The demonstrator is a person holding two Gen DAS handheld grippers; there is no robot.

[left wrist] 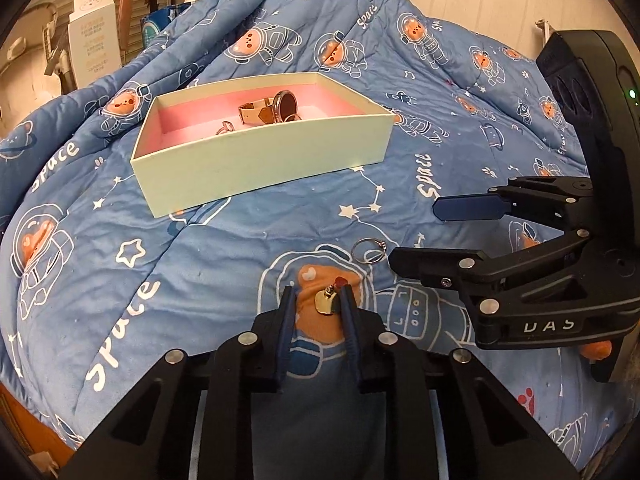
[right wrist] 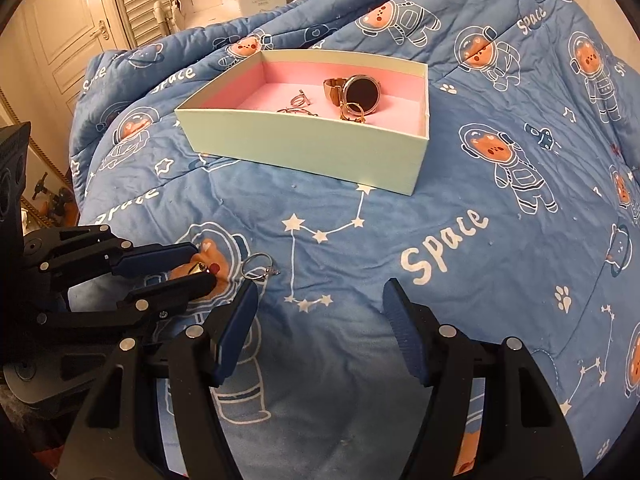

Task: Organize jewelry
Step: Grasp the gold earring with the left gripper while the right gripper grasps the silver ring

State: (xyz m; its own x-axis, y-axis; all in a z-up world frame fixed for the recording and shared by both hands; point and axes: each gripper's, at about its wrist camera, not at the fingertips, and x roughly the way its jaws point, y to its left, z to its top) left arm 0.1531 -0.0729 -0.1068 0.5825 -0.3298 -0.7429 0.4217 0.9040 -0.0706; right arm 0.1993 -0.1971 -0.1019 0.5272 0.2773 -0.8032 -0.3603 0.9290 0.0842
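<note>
A small gold earring (left wrist: 326, 303) with a red bead sits low in the centre of the left wrist view, on the blue space-print quilt (left wrist: 224, 248). It looks tiny, light and hard, probably slippery on its polished face and easy to lose in the soft fabric, so the flat gold plate seems the best place to pinch. The left gripper (left wrist: 318, 300) has its fingers drawn close around it, the right-hand finger touching the piece; whether it is truly clamped I cannot tell. Just up and to the right lies a thin silver ring (left wrist: 369, 251), loose on the quilt, equally light, best taken across its band. The right gripper (right wrist: 320, 304) hangs above the quilt with its jaws wide apart, holding nothing, the ring near its left finger. Further up the frame stands the pale box (left wrist: 260, 160) with a pink lining, already holding a watch (right wrist: 356, 94) and a few rings (right wrist: 300, 106).
</note>
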